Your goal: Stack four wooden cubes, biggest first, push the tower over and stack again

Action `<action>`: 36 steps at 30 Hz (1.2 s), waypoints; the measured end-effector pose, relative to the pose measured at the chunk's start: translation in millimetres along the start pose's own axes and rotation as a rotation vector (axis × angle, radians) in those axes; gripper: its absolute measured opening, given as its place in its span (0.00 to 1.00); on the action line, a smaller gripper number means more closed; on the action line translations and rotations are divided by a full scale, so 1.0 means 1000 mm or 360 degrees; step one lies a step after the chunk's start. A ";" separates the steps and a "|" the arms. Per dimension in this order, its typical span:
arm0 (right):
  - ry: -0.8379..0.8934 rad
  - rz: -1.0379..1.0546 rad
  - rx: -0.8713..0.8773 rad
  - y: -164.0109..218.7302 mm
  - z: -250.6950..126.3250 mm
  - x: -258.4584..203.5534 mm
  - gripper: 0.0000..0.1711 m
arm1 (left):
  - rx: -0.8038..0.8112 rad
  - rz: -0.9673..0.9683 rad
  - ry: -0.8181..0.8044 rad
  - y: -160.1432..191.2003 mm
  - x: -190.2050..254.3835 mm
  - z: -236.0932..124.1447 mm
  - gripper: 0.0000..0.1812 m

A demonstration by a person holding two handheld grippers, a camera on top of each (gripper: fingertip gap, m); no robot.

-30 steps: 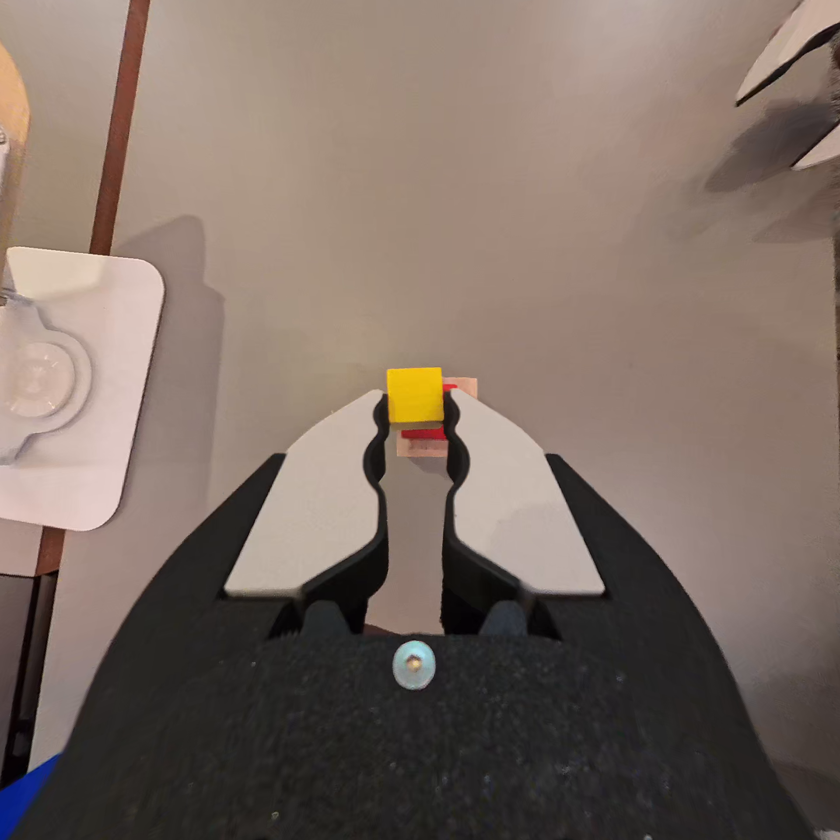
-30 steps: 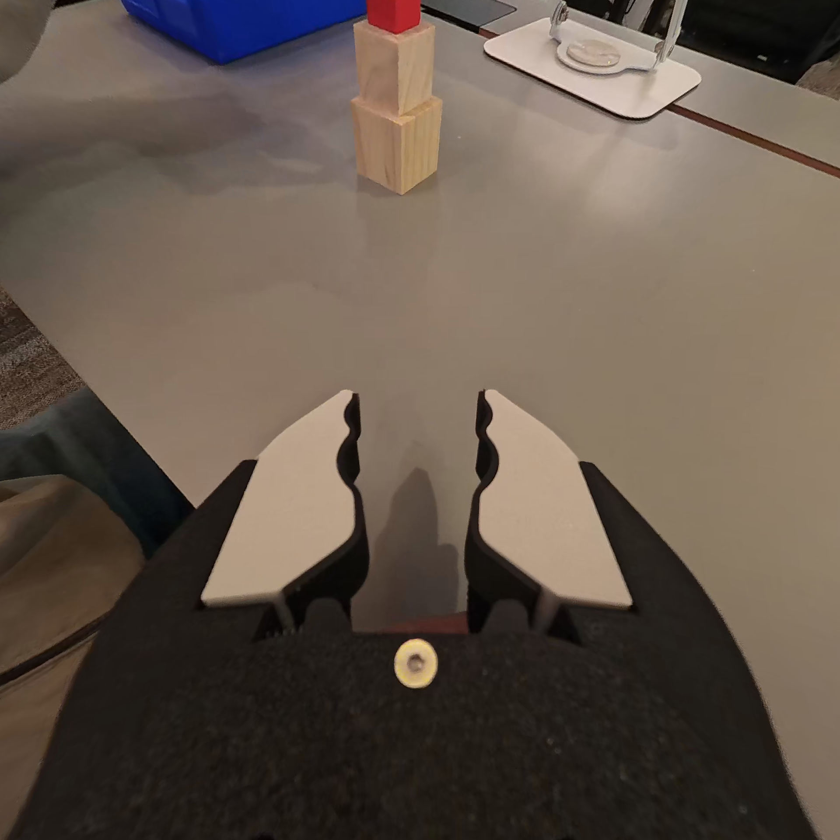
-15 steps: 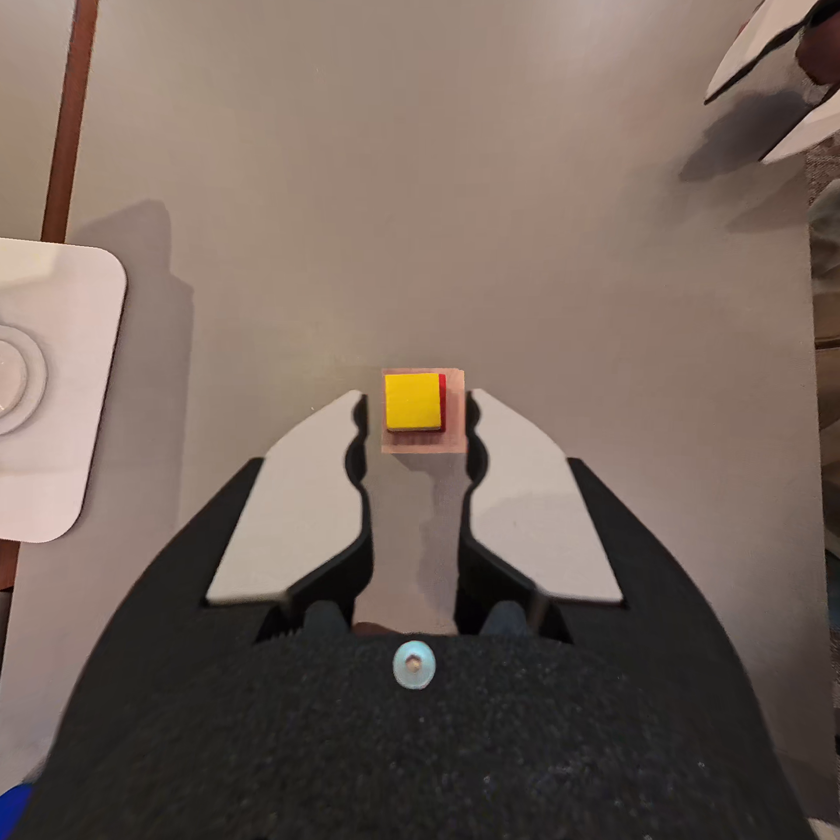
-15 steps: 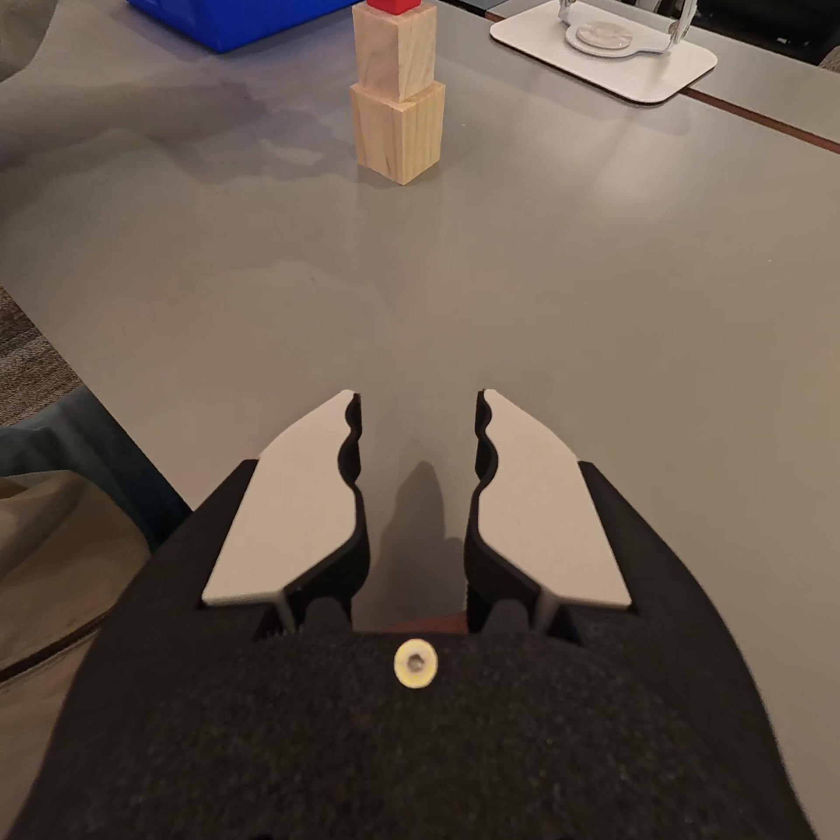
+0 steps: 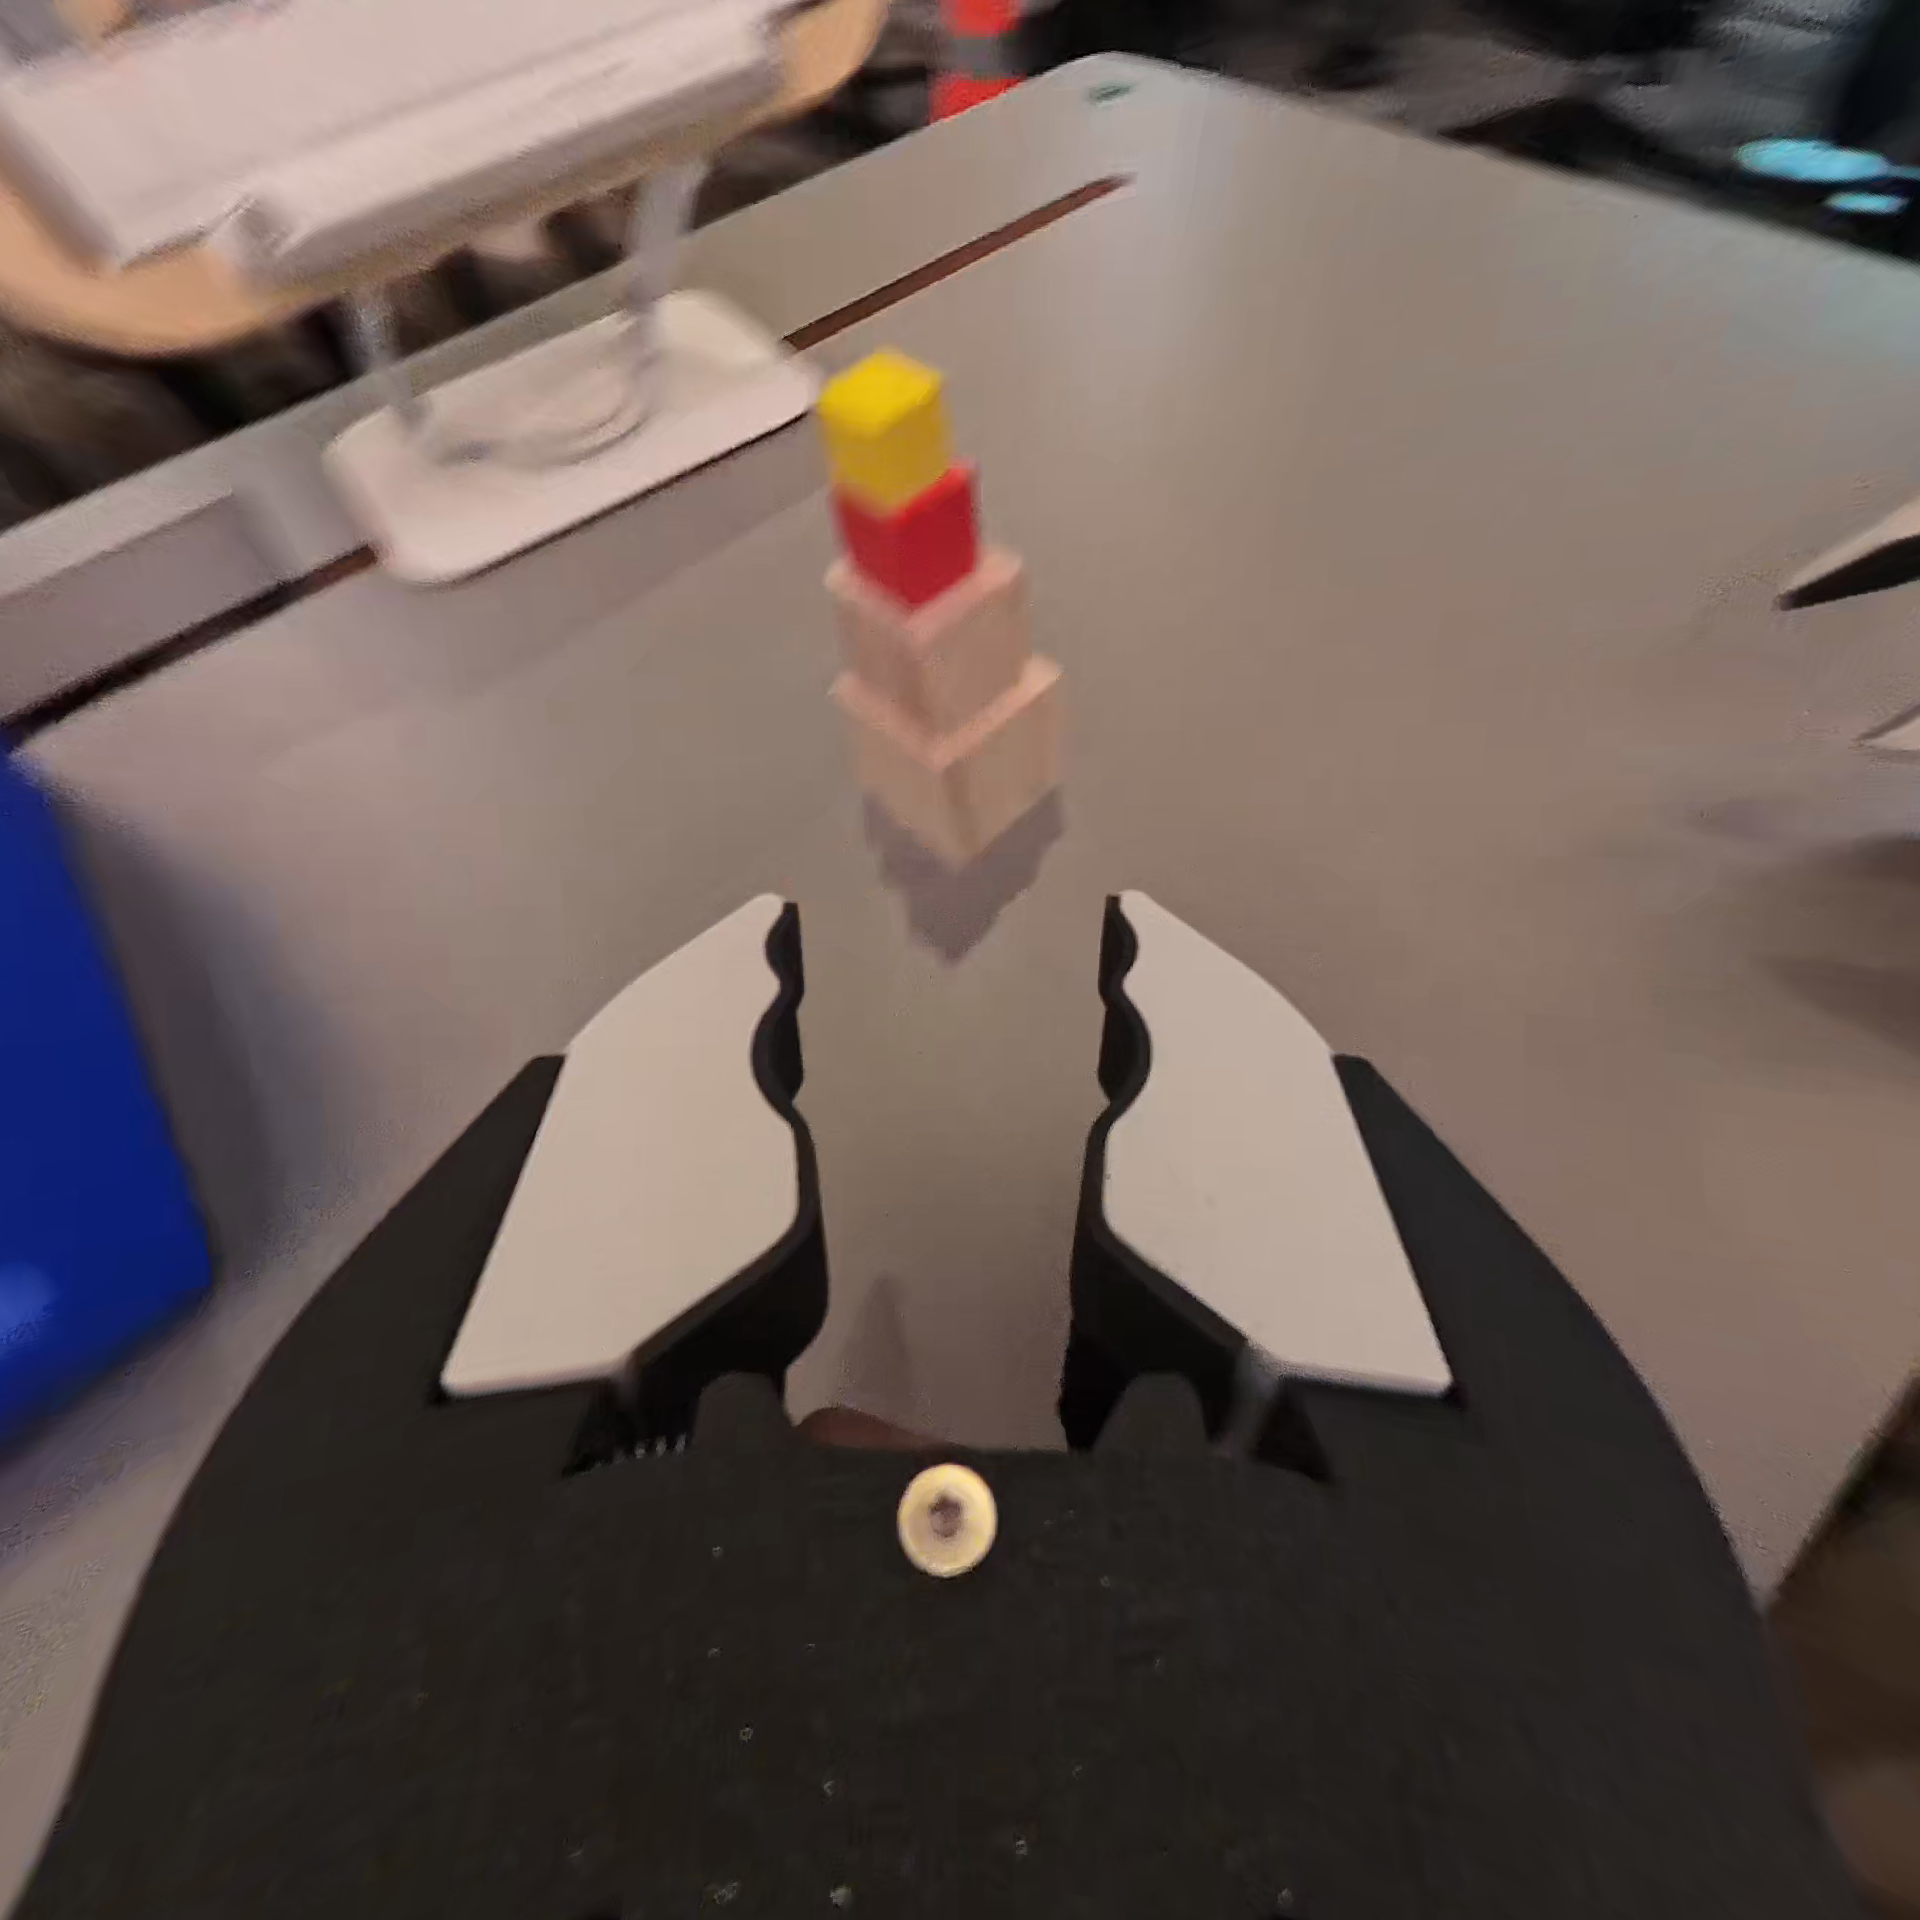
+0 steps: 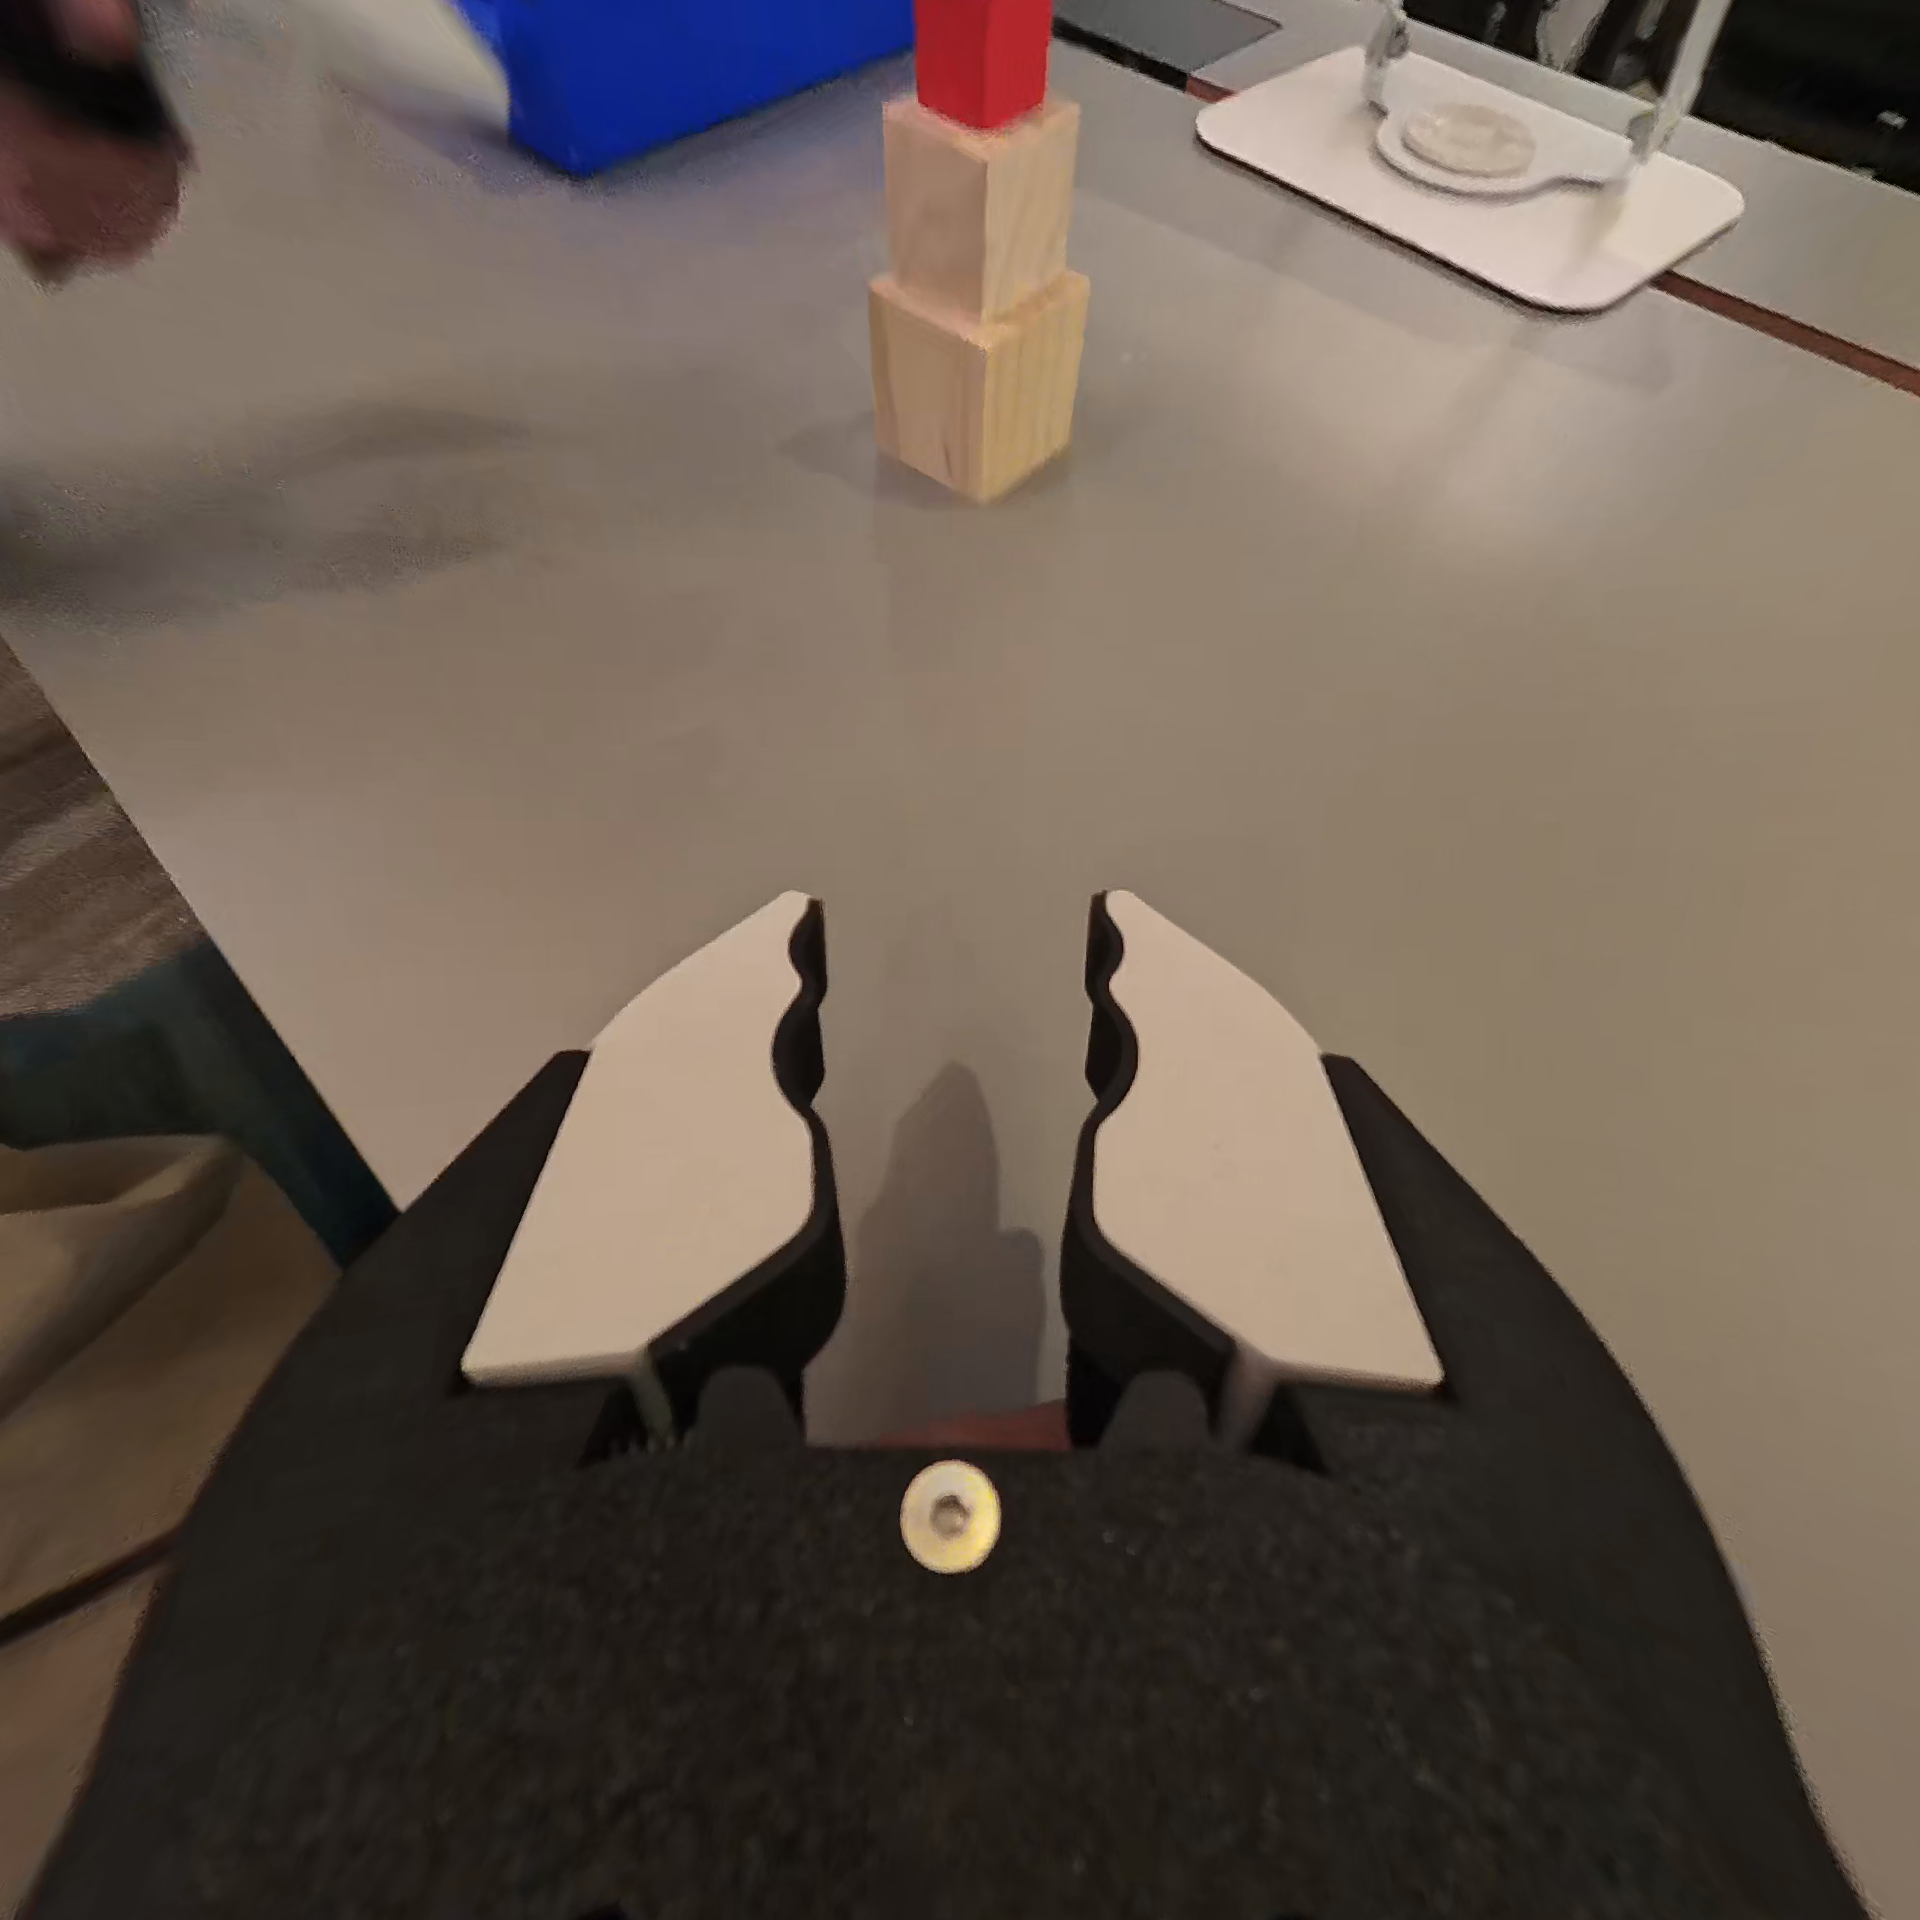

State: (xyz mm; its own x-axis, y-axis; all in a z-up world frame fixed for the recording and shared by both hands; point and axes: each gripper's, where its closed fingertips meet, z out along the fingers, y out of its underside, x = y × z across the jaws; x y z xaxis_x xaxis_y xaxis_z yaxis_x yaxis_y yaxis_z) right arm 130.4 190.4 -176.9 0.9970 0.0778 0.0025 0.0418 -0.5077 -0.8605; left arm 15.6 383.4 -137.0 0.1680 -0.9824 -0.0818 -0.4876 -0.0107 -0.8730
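Withdrawn from above the tower, my left tongs [image 5: 951,914] now sit low before it, wide and empty; yellow cube [image 5: 883,431] tops the stack at upper centre. My right tongs [image 6: 956,909] gape empty over the worktop [image 6: 1351,675].

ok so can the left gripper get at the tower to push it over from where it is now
Probably yes. The left gripper is open and empty, pointed at the tower, with only bare table between them. The blue bin and white stand sit off to the side.
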 end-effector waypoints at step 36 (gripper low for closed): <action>0.0140 -0.0117 -0.0250 -0.081 0.151 0.039 0.00 | 0.0208 -0.0507 -0.0228 0.059 0.035 -0.034 0.23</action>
State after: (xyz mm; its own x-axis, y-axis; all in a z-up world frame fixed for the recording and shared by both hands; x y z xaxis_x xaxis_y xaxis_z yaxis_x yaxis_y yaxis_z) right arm 156.1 363.6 -184.1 0.9924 0.0477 0.1131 0.1177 -0.6317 -0.7662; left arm -36.3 341.9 -174.7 0.4167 -0.8973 0.1456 -0.2795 -0.2789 -0.9187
